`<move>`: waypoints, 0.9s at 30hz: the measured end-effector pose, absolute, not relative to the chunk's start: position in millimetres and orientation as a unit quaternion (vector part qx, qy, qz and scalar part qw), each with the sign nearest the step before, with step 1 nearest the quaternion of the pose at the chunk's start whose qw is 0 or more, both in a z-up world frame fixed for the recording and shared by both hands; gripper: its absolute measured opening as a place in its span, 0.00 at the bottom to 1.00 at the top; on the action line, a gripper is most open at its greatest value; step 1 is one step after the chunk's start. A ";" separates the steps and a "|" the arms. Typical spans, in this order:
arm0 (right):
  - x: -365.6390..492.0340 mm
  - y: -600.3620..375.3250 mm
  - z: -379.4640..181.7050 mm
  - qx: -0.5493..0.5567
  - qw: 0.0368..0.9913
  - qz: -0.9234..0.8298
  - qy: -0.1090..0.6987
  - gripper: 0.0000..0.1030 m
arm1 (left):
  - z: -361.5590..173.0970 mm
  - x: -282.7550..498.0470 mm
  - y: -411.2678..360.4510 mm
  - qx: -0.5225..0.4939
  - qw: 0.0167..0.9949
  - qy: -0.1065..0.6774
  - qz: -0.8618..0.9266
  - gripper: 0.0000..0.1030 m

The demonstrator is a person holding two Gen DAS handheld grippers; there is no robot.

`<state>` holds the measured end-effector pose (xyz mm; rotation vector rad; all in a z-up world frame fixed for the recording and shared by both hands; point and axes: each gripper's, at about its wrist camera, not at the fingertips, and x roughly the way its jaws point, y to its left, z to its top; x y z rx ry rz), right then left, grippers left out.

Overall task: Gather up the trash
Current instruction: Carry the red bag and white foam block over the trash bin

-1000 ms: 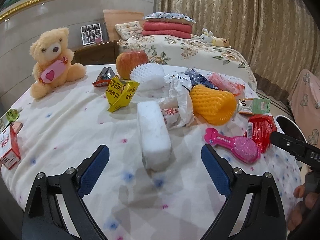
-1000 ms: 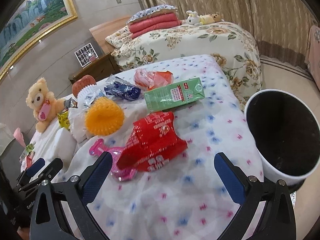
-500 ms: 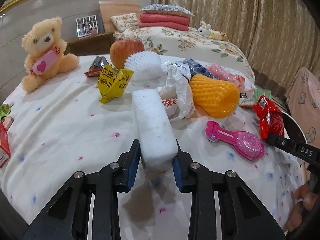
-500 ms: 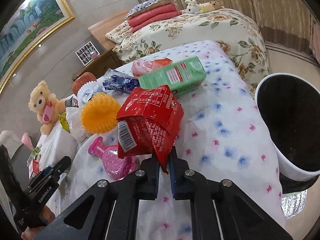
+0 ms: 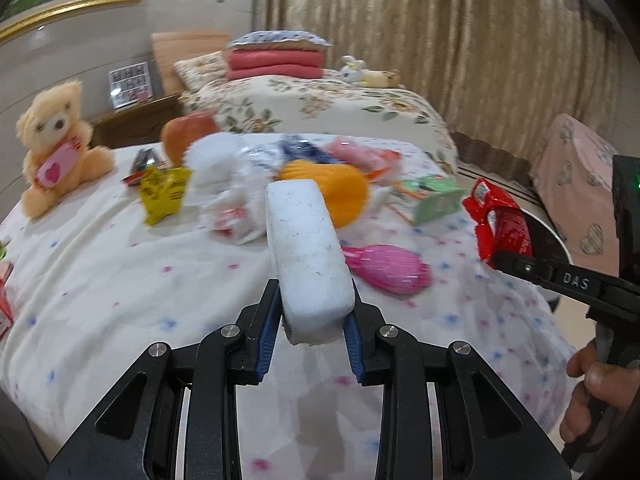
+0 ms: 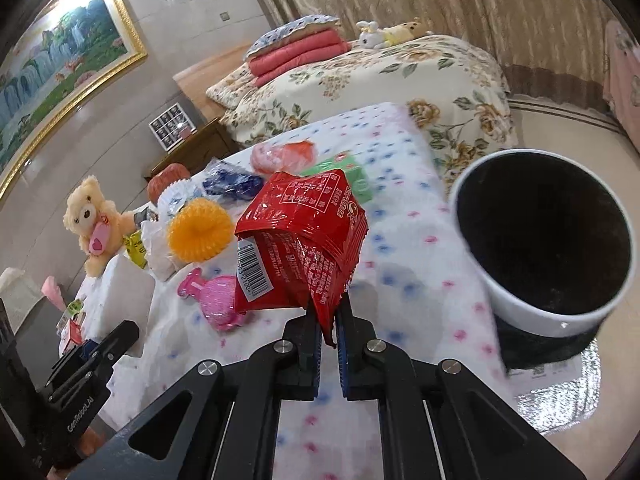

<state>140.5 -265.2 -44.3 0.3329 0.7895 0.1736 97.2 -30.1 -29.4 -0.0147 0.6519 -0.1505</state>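
Red snack wrapper (image 6: 300, 240), barcode label showing, print too small to read, pinched in right hand-held gripper (image 6: 328, 320) beside bin (image 6: 520, 308). White foam block (image 5: 308, 256) clamped in left hand-held gripper (image 5: 312, 320) above bed (image 5: 100, 280). "DAS", "GenRobot.AI" on tools.

White foam block (image 5: 308, 248), long, with tiny dark specks. Pinched at its near end, far end tilted up, lifted just above the bed (image 5: 100, 272).

Red snack bag (image 6: 300, 240), shiny and crumpled, white barcode on its side. Held up by its bottom corner, above the bed, near the bin (image 6: 552, 240).

Bin round and white outside, black inside, open at the top. Standing on the floor just beside the bed.

More wrappers lying on the bed: green carton (image 6: 352, 176), blue bag (image 6: 232, 182), yellow wrapper (image 5: 164, 192), pink bag (image 6: 280, 154).
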 end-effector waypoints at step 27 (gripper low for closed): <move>120.4 -387.9 -44.5 0.204 0.902 -0.012 0.380 0.06 | -16.3 114.1 -176.6 0.064 0.919 0.319 -0.223 0.27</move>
